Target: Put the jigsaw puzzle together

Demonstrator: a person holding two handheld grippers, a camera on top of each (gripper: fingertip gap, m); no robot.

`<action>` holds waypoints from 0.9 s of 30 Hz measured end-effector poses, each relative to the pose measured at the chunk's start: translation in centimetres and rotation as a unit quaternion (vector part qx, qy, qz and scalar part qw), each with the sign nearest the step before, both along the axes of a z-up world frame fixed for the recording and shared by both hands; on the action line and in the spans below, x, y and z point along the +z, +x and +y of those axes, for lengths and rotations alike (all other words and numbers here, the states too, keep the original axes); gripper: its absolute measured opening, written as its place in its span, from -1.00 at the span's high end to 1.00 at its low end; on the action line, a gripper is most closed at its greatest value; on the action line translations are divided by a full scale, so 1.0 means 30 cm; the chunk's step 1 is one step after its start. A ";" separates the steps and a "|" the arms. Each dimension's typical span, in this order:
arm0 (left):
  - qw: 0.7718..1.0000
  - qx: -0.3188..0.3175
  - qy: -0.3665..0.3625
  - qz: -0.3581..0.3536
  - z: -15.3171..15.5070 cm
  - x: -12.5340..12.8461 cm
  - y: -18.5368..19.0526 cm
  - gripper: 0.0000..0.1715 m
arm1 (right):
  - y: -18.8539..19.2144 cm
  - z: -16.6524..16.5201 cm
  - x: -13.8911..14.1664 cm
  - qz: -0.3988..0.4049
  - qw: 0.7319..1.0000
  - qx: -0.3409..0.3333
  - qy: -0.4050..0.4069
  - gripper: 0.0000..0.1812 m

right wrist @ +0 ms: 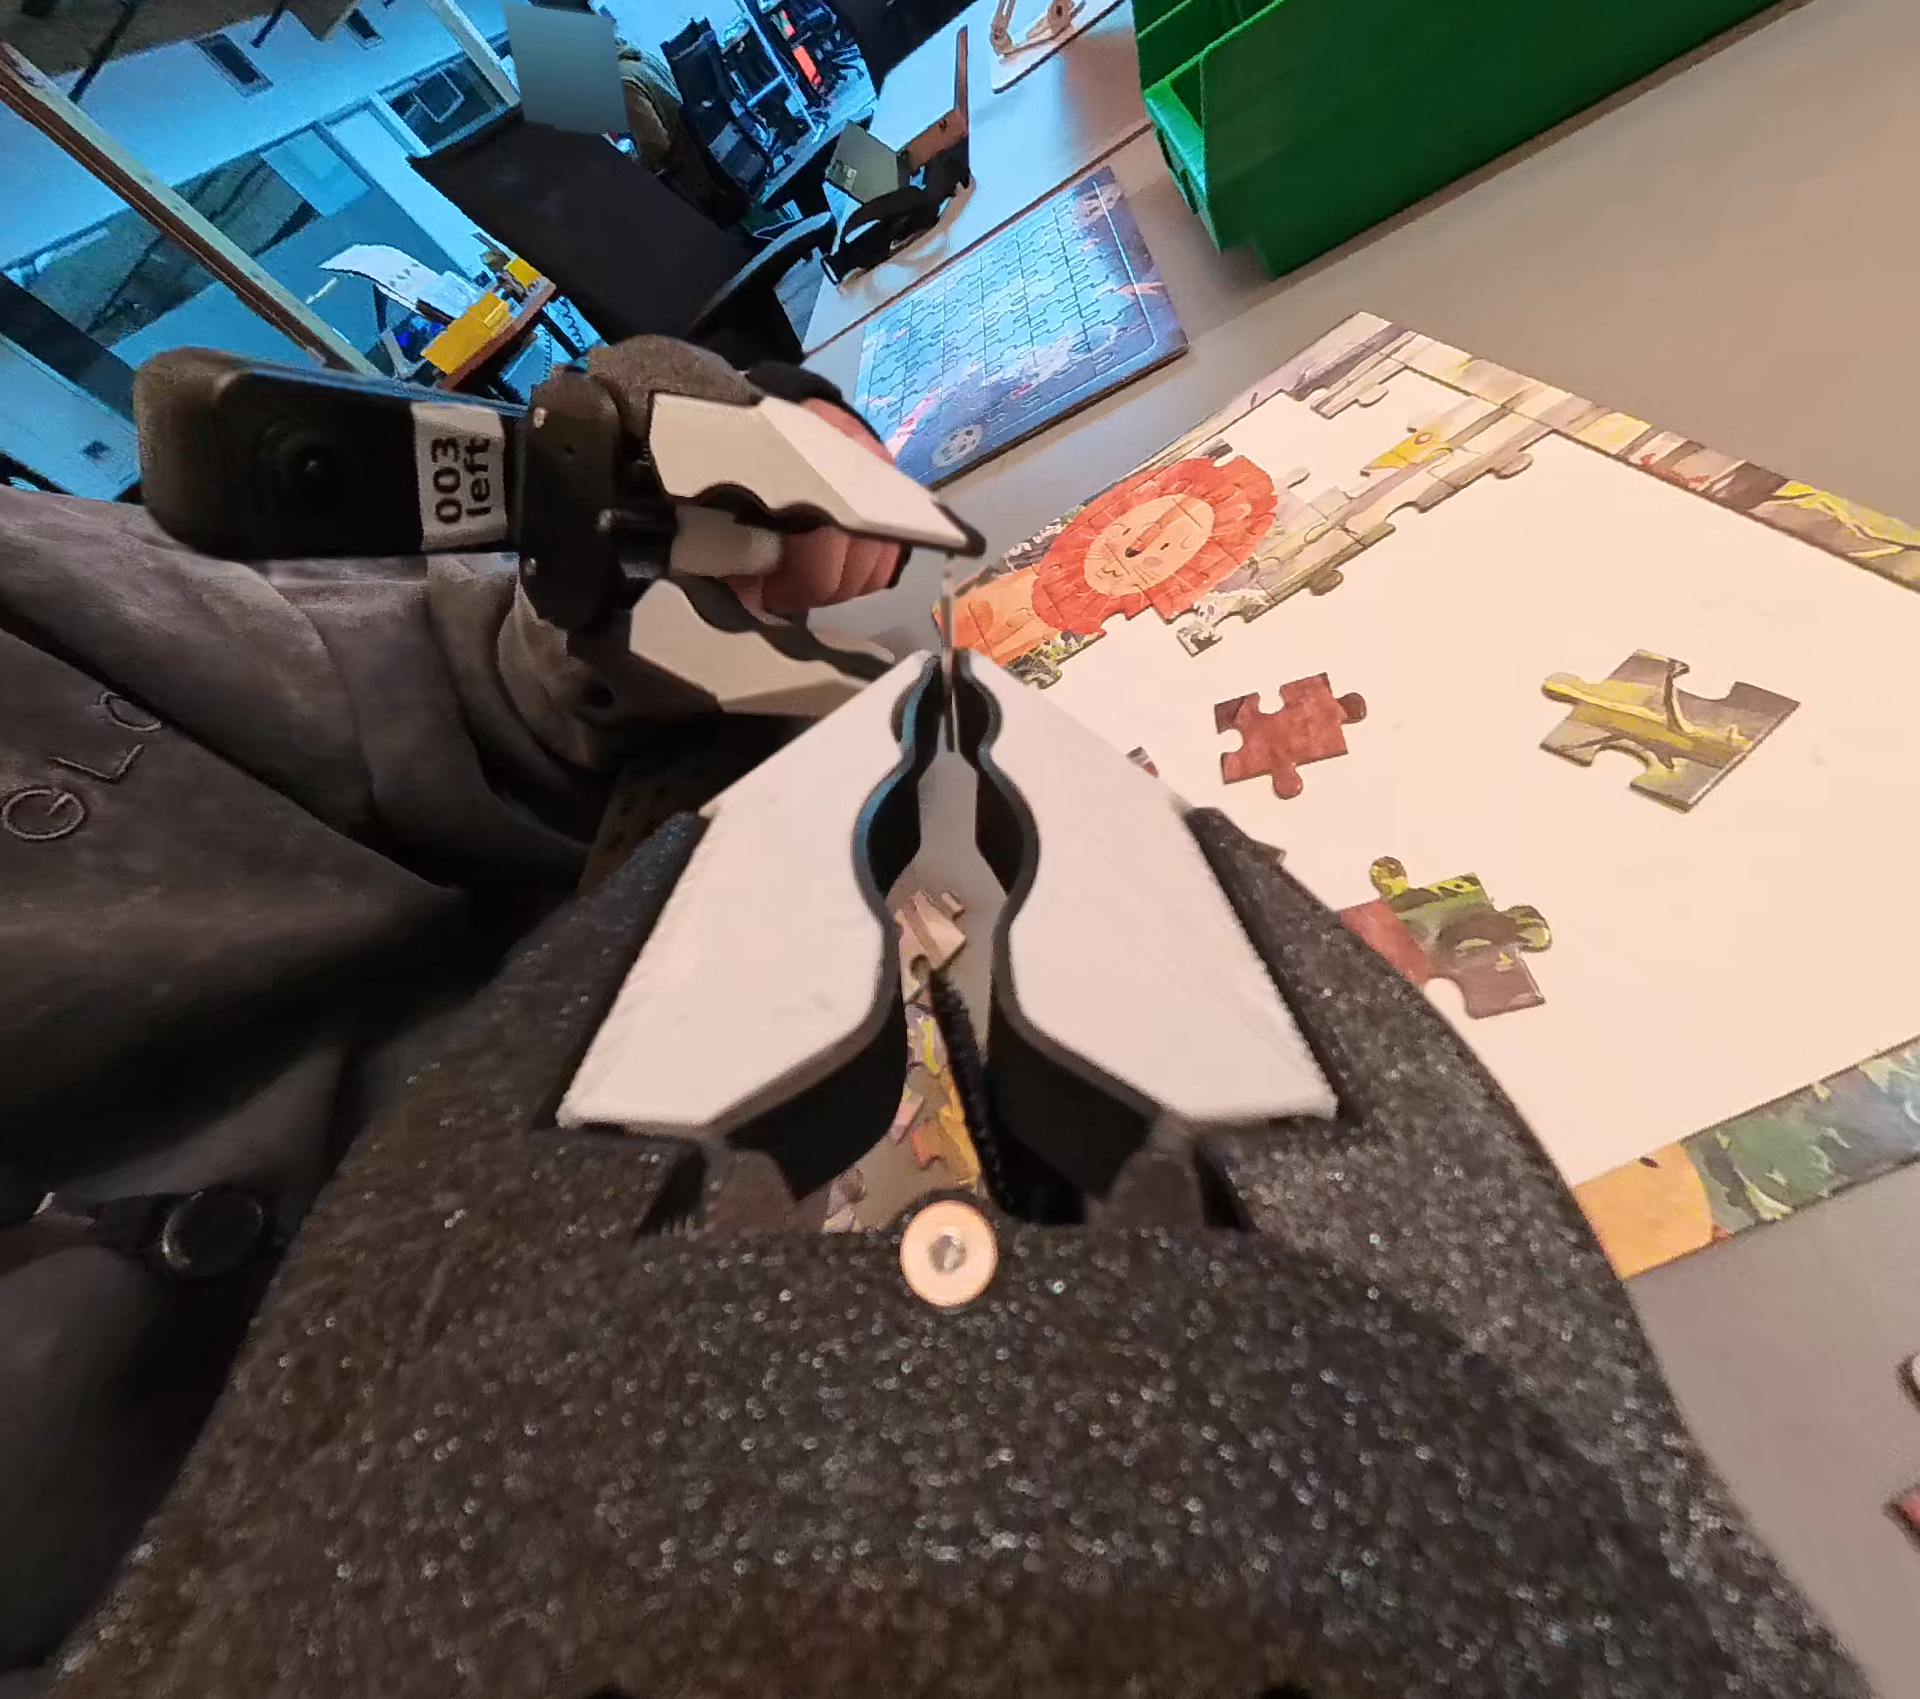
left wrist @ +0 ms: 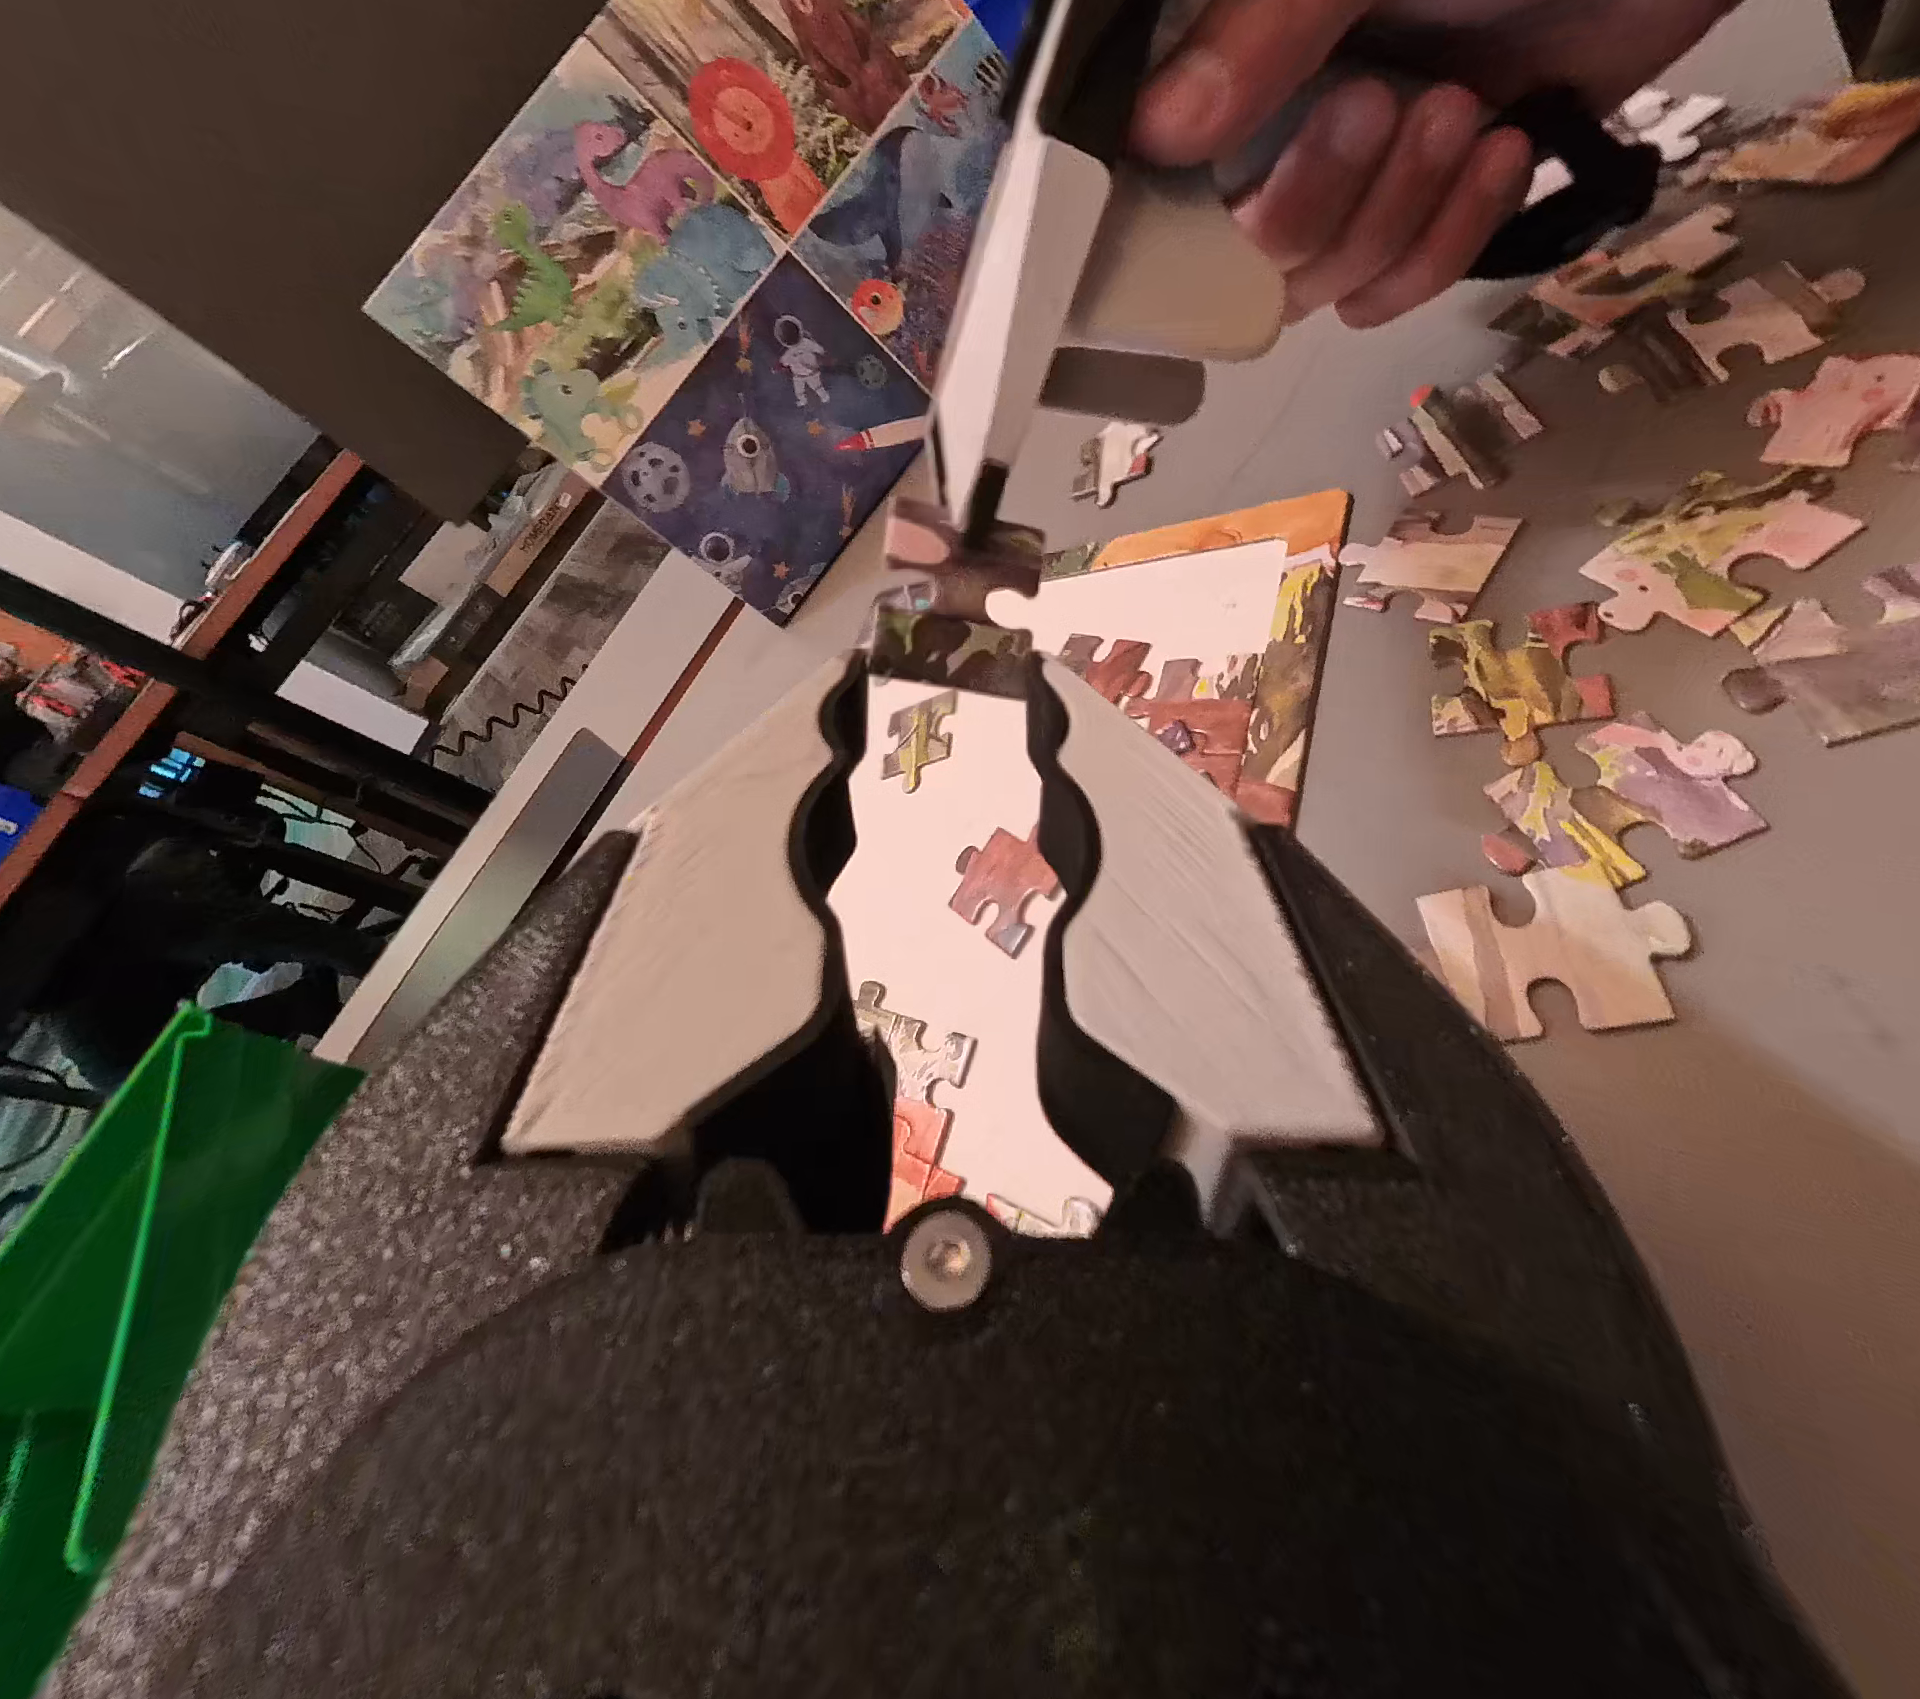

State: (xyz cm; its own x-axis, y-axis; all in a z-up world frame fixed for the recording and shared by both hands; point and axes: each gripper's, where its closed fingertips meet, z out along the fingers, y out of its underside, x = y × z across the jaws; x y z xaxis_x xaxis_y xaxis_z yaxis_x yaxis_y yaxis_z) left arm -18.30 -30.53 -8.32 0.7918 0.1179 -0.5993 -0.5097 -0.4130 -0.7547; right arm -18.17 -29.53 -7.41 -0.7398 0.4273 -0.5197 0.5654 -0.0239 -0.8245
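Observation:
A dark puzzle piece (left wrist: 956, 647) hangs in the air over the near corner of the puzzle board (left wrist: 1174, 600). My left gripper (left wrist: 951, 662) has its two tips against the piece's opposite edges. My right gripper (left wrist: 971, 506) comes down from above and pinches the piece's upper part. In the right wrist view the right gripper (right wrist: 948, 673) is shut on the piece, seen edge-on (right wrist: 945, 610), and the left gripper (right wrist: 935, 605) spans it. The white board (right wrist: 1558, 569) carries a partly built lion (right wrist: 1153, 537) and border.
Three loose pieces lie on the board: red-brown (right wrist: 1283, 730), yellow-green (right wrist: 1662, 724) and dark green (right wrist: 1455, 937). Several more are scattered on the grey table (left wrist: 1621, 693). A picture sheet (left wrist: 665, 247), a finished dark puzzle (right wrist: 1018, 319) and a green bin (right wrist: 1507, 39) stand beyond. Less than 4 cm separates the two grippers' tips.

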 end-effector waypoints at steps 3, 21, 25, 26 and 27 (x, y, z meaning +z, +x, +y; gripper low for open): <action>0.999 0.006 0.028 -0.030 -0.010 0.022 -0.014 0.68 | -0.001 0.000 -0.031 -0.012 1.000 0.002 0.013 0.98; 0.958 -0.025 0.065 -0.280 -0.017 -0.003 -0.010 0.74 | -0.022 0.003 0.017 -0.017 0.998 -0.008 -0.058 0.98; 0.952 -0.051 0.029 -0.302 -0.011 -0.045 0.023 0.77 | -0.013 -0.010 0.026 -0.020 0.997 0.002 -0.069 0.99; 0.957 -0.043 0.015 -0.287 -0.010 -0.065 0.020 0.77 | -0.013 -0.013 0.023 -0.022 0.997 0.003 -0.070 0.98; 0.962 -0.038 0.010 -0.269 -0.008 -0.071 0.018 0.78 | -0.012 -0.016 0.017 -0.025 0.998 0.005 -0.066 0.98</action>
